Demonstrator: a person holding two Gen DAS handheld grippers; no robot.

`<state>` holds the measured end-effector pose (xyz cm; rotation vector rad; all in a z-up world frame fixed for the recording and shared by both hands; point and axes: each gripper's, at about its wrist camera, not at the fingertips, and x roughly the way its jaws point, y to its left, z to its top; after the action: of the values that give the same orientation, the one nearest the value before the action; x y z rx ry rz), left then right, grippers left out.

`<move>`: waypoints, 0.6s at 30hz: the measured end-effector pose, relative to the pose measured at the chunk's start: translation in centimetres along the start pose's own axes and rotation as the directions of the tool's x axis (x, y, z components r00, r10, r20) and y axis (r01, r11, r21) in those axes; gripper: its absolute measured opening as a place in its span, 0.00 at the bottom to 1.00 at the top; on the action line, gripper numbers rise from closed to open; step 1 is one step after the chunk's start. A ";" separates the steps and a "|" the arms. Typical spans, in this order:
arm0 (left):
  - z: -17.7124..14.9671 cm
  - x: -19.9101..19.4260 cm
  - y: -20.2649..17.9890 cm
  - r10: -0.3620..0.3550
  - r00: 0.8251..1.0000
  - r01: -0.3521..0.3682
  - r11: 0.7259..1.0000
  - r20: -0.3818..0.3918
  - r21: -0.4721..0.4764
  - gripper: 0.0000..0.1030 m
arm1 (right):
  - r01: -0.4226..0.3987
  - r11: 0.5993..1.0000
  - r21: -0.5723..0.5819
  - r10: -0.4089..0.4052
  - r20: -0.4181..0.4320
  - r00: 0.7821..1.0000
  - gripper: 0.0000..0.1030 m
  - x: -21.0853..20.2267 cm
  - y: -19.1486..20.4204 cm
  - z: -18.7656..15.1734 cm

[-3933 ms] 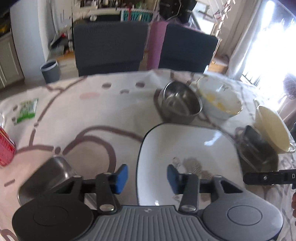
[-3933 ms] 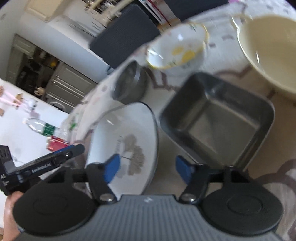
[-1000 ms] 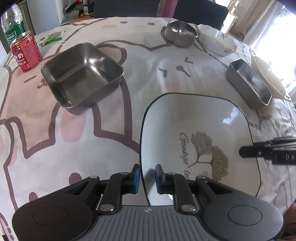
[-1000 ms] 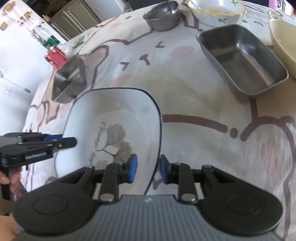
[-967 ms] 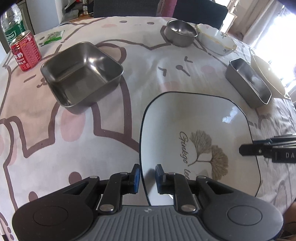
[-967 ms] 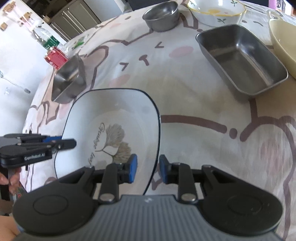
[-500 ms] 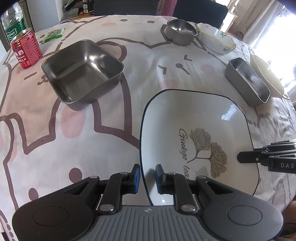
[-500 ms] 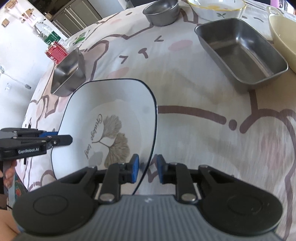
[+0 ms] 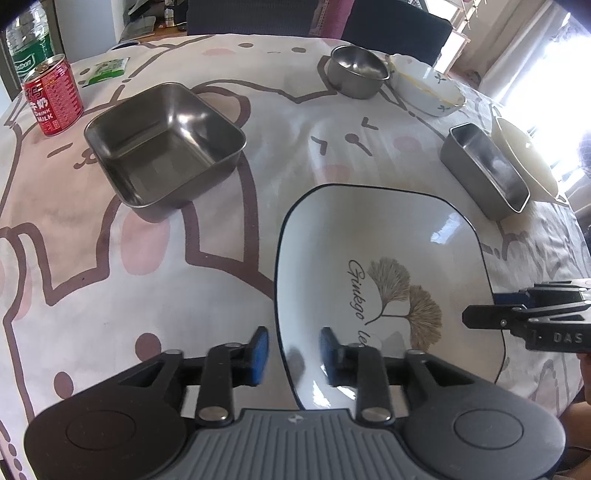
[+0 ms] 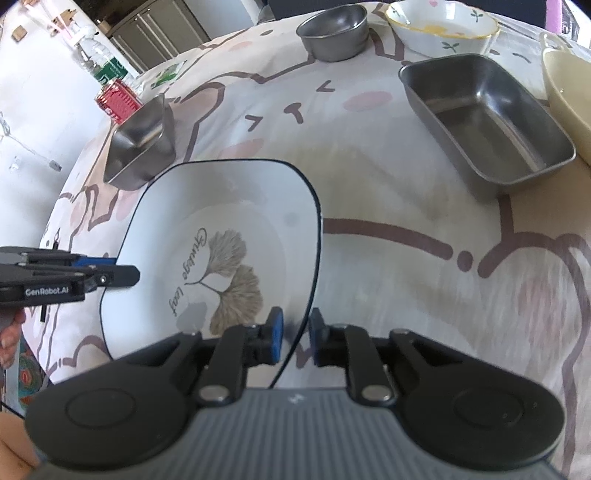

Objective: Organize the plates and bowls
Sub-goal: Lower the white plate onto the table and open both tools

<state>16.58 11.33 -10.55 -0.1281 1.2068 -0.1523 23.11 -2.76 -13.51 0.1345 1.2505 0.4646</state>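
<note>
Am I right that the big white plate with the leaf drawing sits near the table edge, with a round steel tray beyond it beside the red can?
Not quite: the steel tray beside the red can is square with rounded corners, not round, as the left wrist view shows. The white plate does sit near the table edge.

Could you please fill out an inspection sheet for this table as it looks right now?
Surface: tablecloth with a cartoon print, wrinkled.
Job's things: white plate lying flat near the front edge; square steel pan; loaf pan; steel bowl; floral bowl; cream bowl.
Clutter: red can, water bottle, green packet.
Grippers: left gripper and right gripper each straddle a plate rim, jaws opening, pads off the rim.
Cables: nothing seen on the table.
Surroundings: dark chairs behind, bright window on the right.
</note>
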 end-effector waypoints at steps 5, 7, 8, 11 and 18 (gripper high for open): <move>-0.3 0.0 -0.1 -0.014 1.000 0.014 1.000 -0.004 0.010 0.64 | -0.001 1.000 -0.007 0.001 0.031 1.000 0.54 -0.8 0.7 -0.3; -0.4 -0.1 -0.1 -0.019 1.000 0.019 1.000 -0.004 0.015 0.75 | -0.006 1.000 -0.002 0.006 0.035 0.999 0.58 -1.0 0.7 -0.4; -0.5 -0.1 -0.2 -0.020 1.000 0.021 1.000 -0.003 0.019 0.84 | -0.005 1.000 -0.005 0.005 0.038 0.999 0.60 -1.1 0.8 -0.4; -0.6 -0.2 -0.1 -0.020 1.000 0.020 1.000 -0.002 0.021 0.95 | 0.000 1.000 -0.011 0.000 0.056 0.998 0.77 -1.5 0.7 -0.5; 0.6 -1.0 -1.6 0.011 0.998 -0.014 0.998 0.057 0.056 1.00 | 0.033 0.999 -0.035 -0.026 0.183 0.983 1.00 -4.0 -0.8 -0.7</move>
<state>16.75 9.99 -9.17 -0.0756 1.1452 -0.1703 21.68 -5.21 -10.50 0.1227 1.0619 0.4400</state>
